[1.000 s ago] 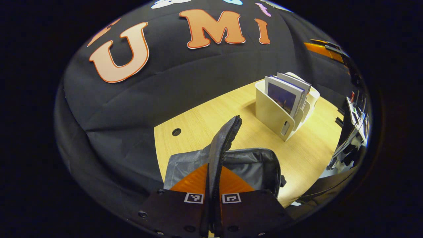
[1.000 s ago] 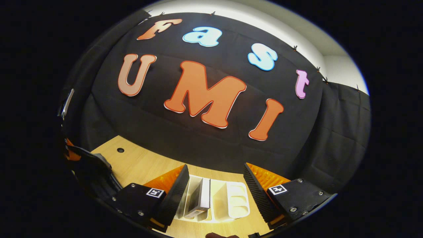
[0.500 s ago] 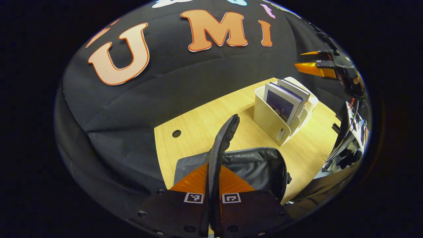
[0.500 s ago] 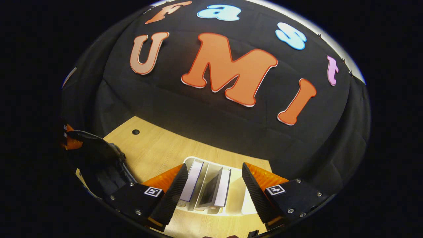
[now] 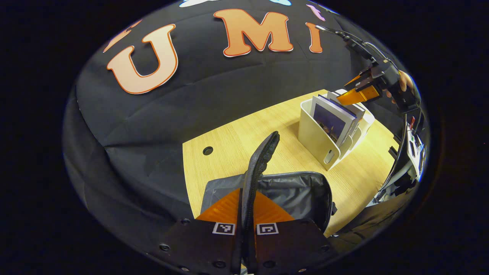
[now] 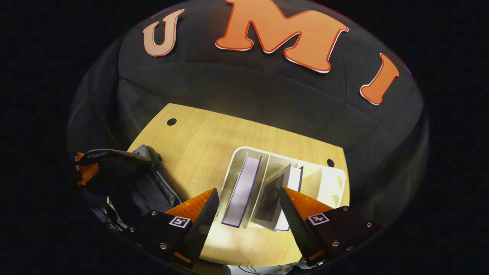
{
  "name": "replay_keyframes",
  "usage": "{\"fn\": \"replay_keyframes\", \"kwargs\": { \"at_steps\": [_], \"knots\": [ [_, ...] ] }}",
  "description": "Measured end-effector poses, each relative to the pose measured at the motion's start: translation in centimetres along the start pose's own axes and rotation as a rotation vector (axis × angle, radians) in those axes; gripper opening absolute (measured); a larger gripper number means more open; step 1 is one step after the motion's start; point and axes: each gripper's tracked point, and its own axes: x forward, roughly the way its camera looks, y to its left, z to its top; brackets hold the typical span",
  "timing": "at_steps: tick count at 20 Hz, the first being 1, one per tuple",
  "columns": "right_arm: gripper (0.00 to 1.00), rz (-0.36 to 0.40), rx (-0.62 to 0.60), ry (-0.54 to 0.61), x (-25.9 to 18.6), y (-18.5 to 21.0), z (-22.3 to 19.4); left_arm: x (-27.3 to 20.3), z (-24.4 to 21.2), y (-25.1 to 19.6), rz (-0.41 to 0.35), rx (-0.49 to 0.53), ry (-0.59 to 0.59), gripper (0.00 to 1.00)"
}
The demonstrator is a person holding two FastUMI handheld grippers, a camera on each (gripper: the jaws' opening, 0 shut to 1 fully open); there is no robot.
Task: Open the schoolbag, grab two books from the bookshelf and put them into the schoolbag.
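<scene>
Schoolbag flap pinched, right jaws wide above the books

Left gripper [image 5: 246,214] low in the left gripper view, jaws clamped together on the raised zippered flap [image 5: 259,164] of the schoolbag [image 5: 294,191]. Flap upright, standing edge-on between the fingers, zipper teeth along its rim. Grey lining of the open bag visible just behind the fingers. Bag resting on the near part of the wooden table [image 5: 237,137].

White bookshelf [image 5: 317,133] farther along the table, well apart from the bag, with books [image 5: 332,122] standing in its slots. Dark picture on the nearest cover; no title legible. Right gripper [image 5: 361,93] seen from afar in the same view, just above the top edges of the books, a hand [image 5: 405,82] holding it.

In the right gripper view, right gripper [image 6: 248,214] looking down on the bookshelf [image 6: 332,179], jaws set wide apart, gripping nothing. Two books [image 6: 244,191] leaning between the dividers, framed by the two fingers; touching or not, cannot tell. Schoolbag [image 6: 130,179] at far left on the table [image 6: 206,133].

Small square black-and-white marker tags on both grippers' finger mounts; no brand name or readable writing anywhere on bag, shelf or books.
</scene>
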Motion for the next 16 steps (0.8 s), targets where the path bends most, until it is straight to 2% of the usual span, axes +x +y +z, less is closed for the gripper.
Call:
{"fn": "replay_keyframes", "kwargs": {
  "at_steps": [3,7,11,12,14,16],
  "knots": [
    [0.92,0.021,0.025,0.095,2.3,0.1,-0.3,0.2,-0.1,0.0,0.008,-0.006,0.009,0.06],
    [0.81,0.035,0.089,0.225,5.3,0.1,-1.3,0.6,-0.8,-0.2,0.01,-0.009,0.022,0.06],
    [0.63,0.048,0.145,0.327,7.5,0.8,-2.0,0.9,-1.0,-0.4,0.01,-0.008,0.034,0.06],
    [0.55,0.048,0.153,0.341,7.9,1.0,-2.1,0.9,-0.9,-0.4,0.009,-0.009,0.037,0.06],
    [0.43,0.036,0.188,0.369,7.9,1.2,-2.3,1.1,-0.9,-0.5,0.006,-0.009,0.04,0.06],
    [0.36,0.039,0.221,0.382,7.4,1.0,-2.1,1.1,-1.1,-0.6,0.002,-0.008,0.043,0.06]
  ]
}}
